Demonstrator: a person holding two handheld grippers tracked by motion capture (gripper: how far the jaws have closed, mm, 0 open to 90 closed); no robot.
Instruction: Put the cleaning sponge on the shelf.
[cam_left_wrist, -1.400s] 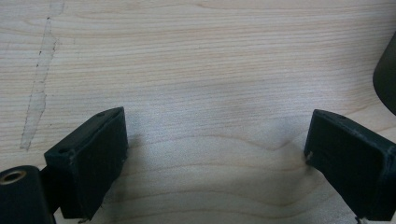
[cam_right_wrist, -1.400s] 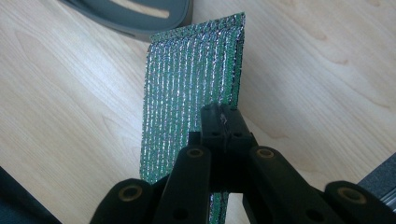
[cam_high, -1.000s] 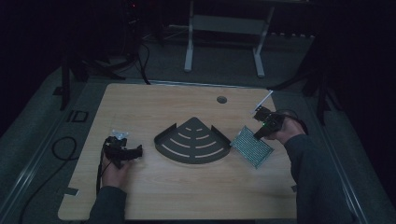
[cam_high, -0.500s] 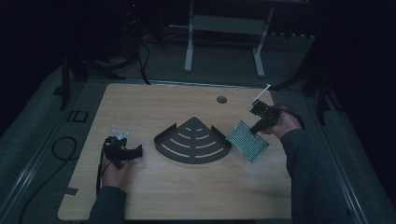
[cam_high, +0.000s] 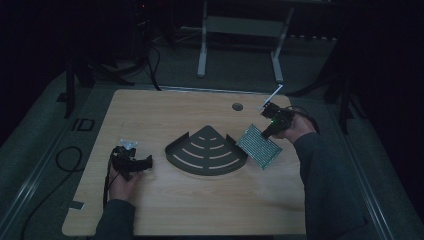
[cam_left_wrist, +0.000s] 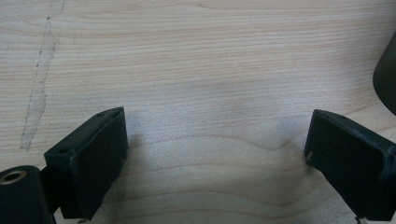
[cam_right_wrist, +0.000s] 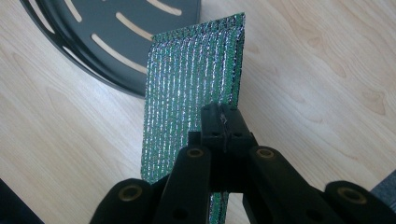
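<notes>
A thin, rectangular, green glittery scouring pad (cam_right_wrist: 191, 88) is pinched at one edge between the black jaws of the right gripper (cam_right_wrist: 222, 123), which are pressed together on it. In the right gripper view the pad stretches away from the jaws, its far corner reaching over the rim of a dark, fan-shaped metal corner tray with curved slots (cam_right_wrist: 116, 28). In the high view the pad (cam_high: 258, 146) hangs tilted just right of the tray (cam_high: 207, 150), with the right gripper (cam_high: 274, 125) at its upper edge.

The left gripper (cam_left_wrist: 215, 154) rests on the light wooden table (cam_left_wrist: 196, 60) with its jaws wide apart and only bare wood between them; in the high view it (cam_high: 131, 162) lies well left of the tray. No writing can be read on the pad or tray.
</notes>
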